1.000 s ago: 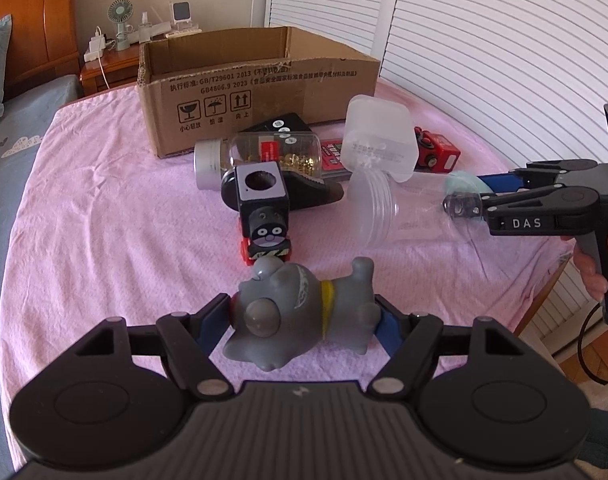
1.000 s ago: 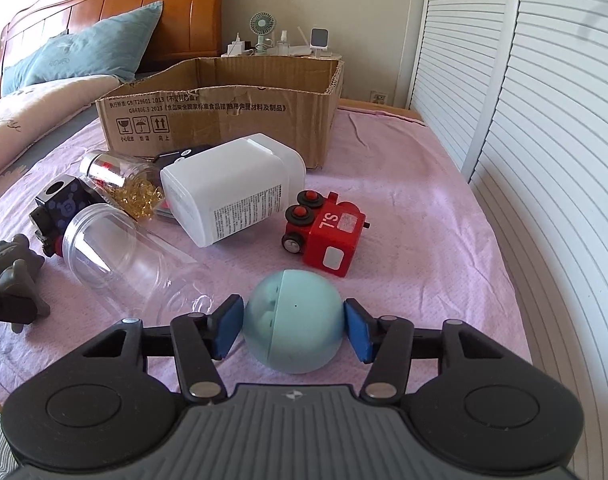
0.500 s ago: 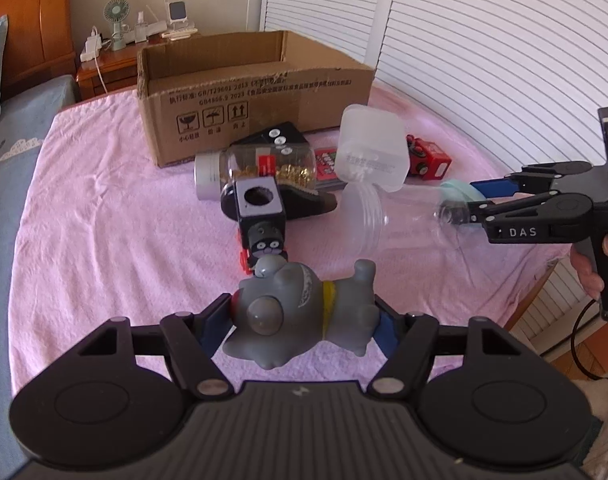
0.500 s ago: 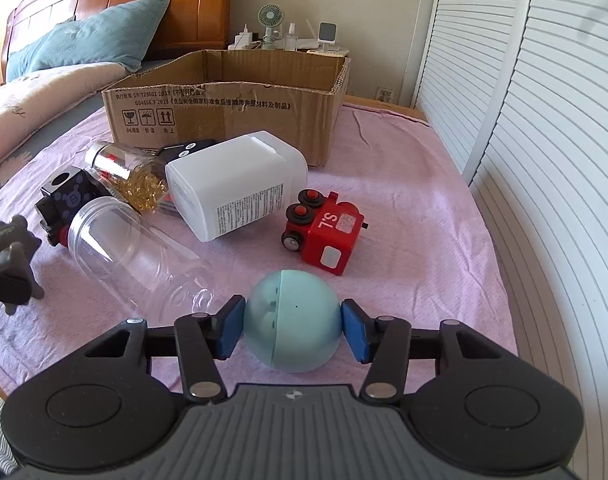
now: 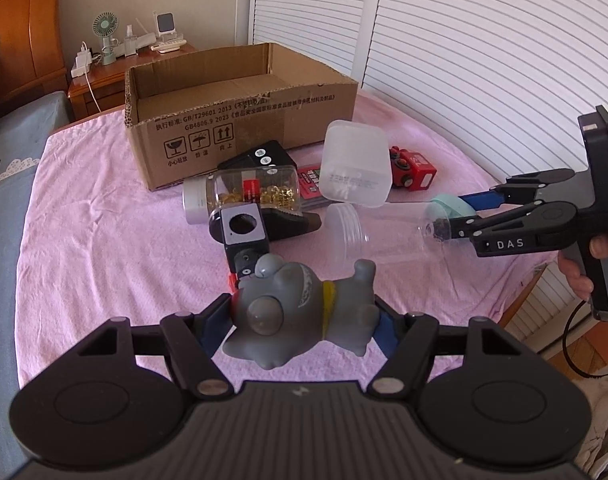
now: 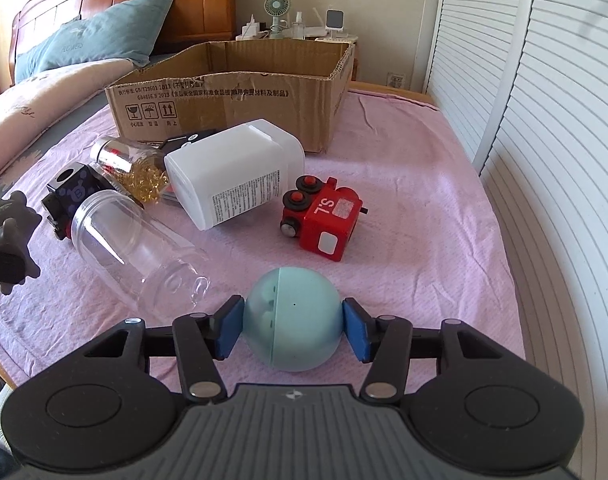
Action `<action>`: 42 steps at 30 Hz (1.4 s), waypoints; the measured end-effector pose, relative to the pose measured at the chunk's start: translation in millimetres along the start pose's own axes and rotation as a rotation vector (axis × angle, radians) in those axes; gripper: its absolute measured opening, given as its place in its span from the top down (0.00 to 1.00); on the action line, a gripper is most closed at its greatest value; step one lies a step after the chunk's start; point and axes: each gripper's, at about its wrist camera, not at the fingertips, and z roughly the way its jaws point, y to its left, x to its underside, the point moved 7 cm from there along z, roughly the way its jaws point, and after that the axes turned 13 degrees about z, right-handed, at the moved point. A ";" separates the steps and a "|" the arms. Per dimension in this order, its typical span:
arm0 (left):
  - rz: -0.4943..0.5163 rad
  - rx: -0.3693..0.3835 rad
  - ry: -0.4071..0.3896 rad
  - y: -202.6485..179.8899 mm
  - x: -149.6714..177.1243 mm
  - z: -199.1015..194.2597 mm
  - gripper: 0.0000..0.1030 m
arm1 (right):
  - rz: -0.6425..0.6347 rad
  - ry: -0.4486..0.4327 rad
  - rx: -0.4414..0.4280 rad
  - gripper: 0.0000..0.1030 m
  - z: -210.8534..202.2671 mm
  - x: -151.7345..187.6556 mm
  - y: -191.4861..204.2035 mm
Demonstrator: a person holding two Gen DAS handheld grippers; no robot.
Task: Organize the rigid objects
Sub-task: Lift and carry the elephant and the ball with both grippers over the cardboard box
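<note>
My left gripper (image 5: 304, 320) is shut on a grey toy dog (image 5: 300, 312) with a yellow collar, held above the pink bedspread. My right gripper (image 6: 292, 330) is shut on a pale teal ball (image 6: 294, 324), lifted off the bed; it also shows in the left wrist view (image 5: 455, 220) at the right. An open cardboard box (image 6: 232, 92) stands at the back (image 5: 240, 112). On the bed lie a clear plastic jar (image 6: 136, 248), a white tub (image 6: 236, 172), a red toy train (image 6: 323, 220), a bottle of gold capsules (image 6: 132, 164) and a black cube toy (image 6: 72, 196).
A black wedge-shaped object (image 5: 272, 192) lies under the capsule bottle. A nightstand (image 5: 128, 60) with a small fan and chargers stands behind the box. White shuttered doors (image 6: 551, 120) run along the right. Pillows (image 6: 92, 48) and a wooden headboard are at the left.
Both grippers have risen with their objects; the box's inside now shows more. The things on the bed have not moved.
</note>
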 end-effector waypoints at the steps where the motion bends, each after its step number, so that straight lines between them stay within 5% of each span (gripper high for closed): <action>1: -0.003 0.002 -0.001 0.5 -0.9 -0.3 0.32 | -0.003 0.000 0.002 0.44 0.3 -0.3 0.7; 10: -0.007 -0.004 -0.017 8.4 -18.7 -9.6 0.32 | -0.030 0.009 -0.010 0.44 -11.2 -10.9 4.0; 20: 0.047 -0.106 -0.082 46.6 -90.4 -7.0 0.32 | -0.093 -0.048 -0.071 0.44 -42.9 -71.0 8.0; 37: 0.011 -0.244 0.037 158.0 -190.0 119.5 0.31 | -0.139 -0.088 -0.118 0.44 8.1 -189.5 17.7; 42: -0.036 -0.296 0.031 180.7 -196.5 138.5 0.20 | -0.140 -0.070 -0.106 0.44 27.6 -199.7 19.4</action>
